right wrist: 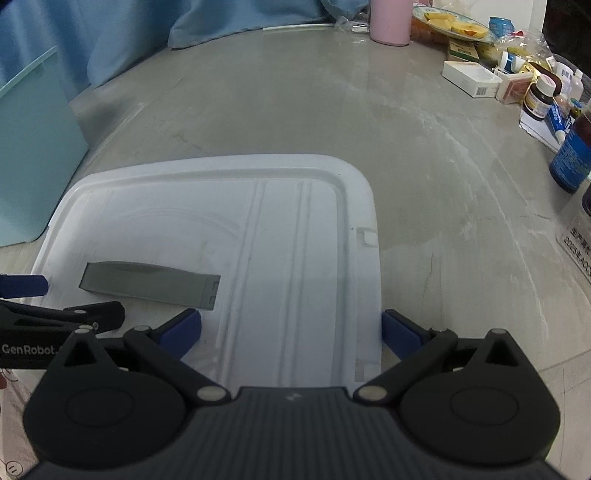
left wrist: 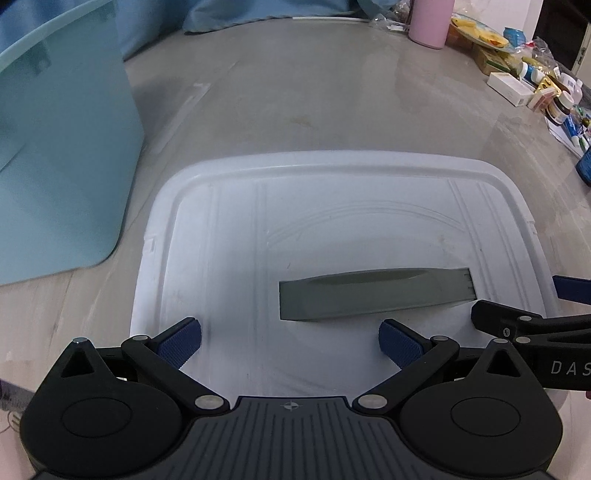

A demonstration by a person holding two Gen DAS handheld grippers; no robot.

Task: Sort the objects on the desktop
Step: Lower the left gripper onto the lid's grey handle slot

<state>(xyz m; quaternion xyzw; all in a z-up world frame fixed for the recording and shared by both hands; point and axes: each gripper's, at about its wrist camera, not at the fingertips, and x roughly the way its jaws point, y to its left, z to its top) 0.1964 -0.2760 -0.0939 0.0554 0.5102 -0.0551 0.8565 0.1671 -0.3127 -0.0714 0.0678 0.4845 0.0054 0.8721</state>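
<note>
Far L of the left gripper (left wrist: 290, 341), a teal bin (left wrist: 62, 147) is standing on the grey desk (left wrist: 295, 110), well apart from everything else. Directly under and ahead of that gripper a white lid (left wrist: 229, 229) is lying flat; its grey handle (left wrist: 373, 295) is sitting just ahead and R of the L gripper's blue pads (left wrist: 181, 341). Jaws are spread wide, nothing btwn them, hanging above the lid w/o touching.

The right gripper (right wrist: 291, 334) is hovering just beside the L one, also released and empty, its R pad sitting over the lid's R edge and the handle lying ahead-L of it.

Far ahead-R of both tools: a pink tumbler (right wrist: 389, 22), a plate of yellow food (right wrist: 450, 22), a white box (right wrist: 469, 79), then small bottles (right wrist: 539, 98) and a dark blue bottle (right wrist: 569, 158) crowded along the desk's R side. Labels are too small to read, so contents are prob. medicine but can't confirm.

Step in hand, as I'm reading it: an approach phase, both tools idling over the lid, no object picked yet. Could be the lid is meant for the teal bin, or the clutter is the target; unclear.

Next move is calling for committing to one item: either dropping a gripper onto the handle and closing across its narrow width, or reaching the R tool far ahead-R to the clutter, taking the outermost piece first to avoid knocking neighbours.
</note>
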